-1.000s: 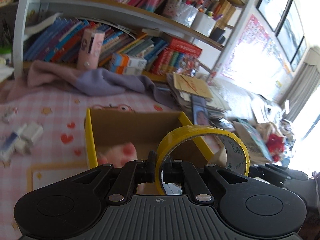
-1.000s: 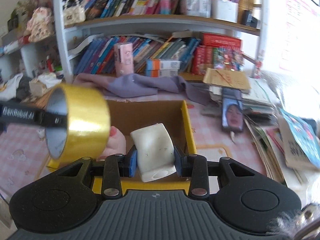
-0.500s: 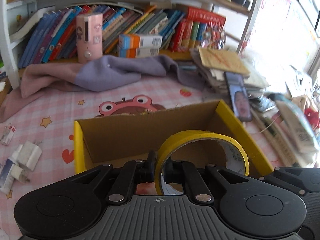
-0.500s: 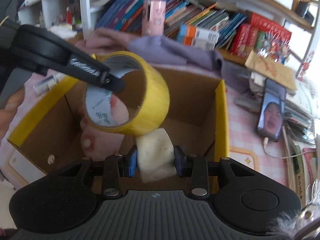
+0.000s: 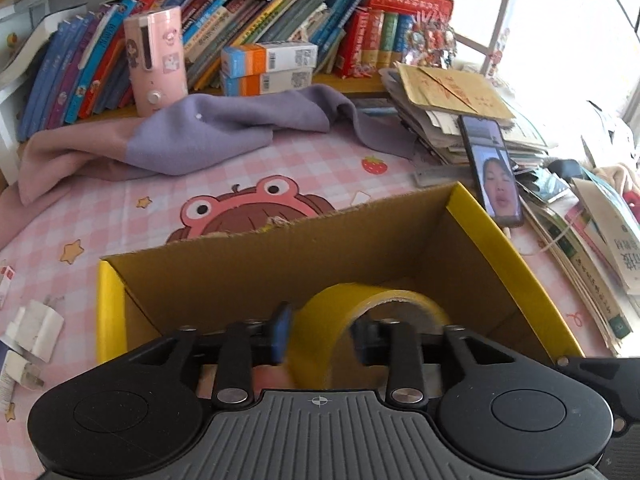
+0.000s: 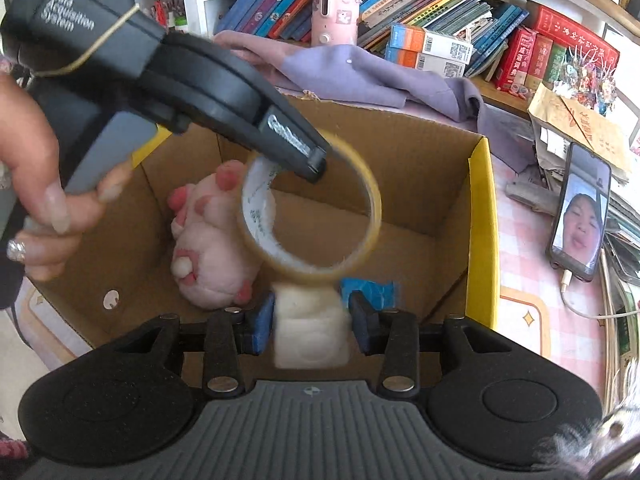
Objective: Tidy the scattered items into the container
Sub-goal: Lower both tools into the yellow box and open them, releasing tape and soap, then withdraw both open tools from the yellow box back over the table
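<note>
Jaws on both tools have just been opening over the cardboard box [image 5: 496, 248], and we read both loads as let go. Our left gripper [image 5: 320, 338] now stands with a clear gap: the roll of yellow tape [image 5: 332, 320], pinched by its band a moment ago, sits loose around one finger and blurred, seemingly dropping. Our right gripper [image 6: 310, 322] has parted too; the white foam-like block [image 6: 310, 332] it squeezed half a second ago lies between the blue pads [image 6: 262, 320] with a sliver of daylight on the right side, also smeared as if slipping down. In the right wrist view the tape hangs just under the left tool's tip, above the box floor, beside a pink plush toy [image 6: 212, 252] already lying inside. So two more items are as good as in the container. Outside it, on the pink checked surface [image 5: 280, 172], white plug-like pieces [image 5: 34, 326] still wait at the left, so we judge the tidying unfinished.
</note>
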`<state>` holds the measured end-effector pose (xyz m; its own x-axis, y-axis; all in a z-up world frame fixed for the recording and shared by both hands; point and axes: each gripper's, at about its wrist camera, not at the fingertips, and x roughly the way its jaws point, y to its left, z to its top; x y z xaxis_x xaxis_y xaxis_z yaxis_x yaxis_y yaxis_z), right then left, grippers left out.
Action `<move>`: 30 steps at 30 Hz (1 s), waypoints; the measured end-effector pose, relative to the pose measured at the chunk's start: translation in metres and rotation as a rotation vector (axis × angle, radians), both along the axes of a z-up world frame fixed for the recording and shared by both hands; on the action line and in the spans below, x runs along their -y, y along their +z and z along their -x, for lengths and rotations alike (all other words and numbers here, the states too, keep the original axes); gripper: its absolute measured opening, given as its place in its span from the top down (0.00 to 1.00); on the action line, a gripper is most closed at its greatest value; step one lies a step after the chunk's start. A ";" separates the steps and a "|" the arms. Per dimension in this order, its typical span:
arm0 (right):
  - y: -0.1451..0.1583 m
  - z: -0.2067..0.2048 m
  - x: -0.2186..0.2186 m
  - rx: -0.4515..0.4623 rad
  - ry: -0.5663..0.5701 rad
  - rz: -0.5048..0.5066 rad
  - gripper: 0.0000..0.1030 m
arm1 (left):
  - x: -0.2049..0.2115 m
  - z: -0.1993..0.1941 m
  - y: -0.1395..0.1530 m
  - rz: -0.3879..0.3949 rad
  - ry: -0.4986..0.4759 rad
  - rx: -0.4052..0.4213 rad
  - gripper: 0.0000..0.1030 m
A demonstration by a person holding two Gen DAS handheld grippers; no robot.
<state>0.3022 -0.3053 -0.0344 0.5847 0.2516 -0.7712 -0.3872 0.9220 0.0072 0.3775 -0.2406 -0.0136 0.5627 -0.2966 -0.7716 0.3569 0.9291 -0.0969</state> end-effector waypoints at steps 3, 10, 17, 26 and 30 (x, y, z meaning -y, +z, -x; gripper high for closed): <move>0.001 0.000 0.000 0.007 0.003 -0.010 0.55 | 0.001 0.007 0.006 -0.012 0.008 0.039 0.35; 0.013 0.009 0.002 0.066 -0.018 -0.040 0.46 | -0.008 0.034 0.038 -0.009 0.013 0.168 0.20; 0.031 0.028 0.008 0.128 -0.070 -0.056 0.45 | -0.031 0.082 0.065 0.047 0.048 0.264 0.18; 0.056 0.062 0.004 0.214 -0.146 -0.090 0.44 | -0.070 0.145 0.076 0.075 0.124 0.342 0.11; 0.065 0.081 -0.003 0.248 -0.181 -0.098 0.44 | -0.087 0.162 0.071 0.105 0.160 0.329 0.11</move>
<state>0.2210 -0.3021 0.0302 0.7937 0.1927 -0.5770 -0.2184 0.9755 0.0254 0.2151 -0.1535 0.0574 0.8207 -0.2531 -0.5122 0.2363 0.9666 -0.0990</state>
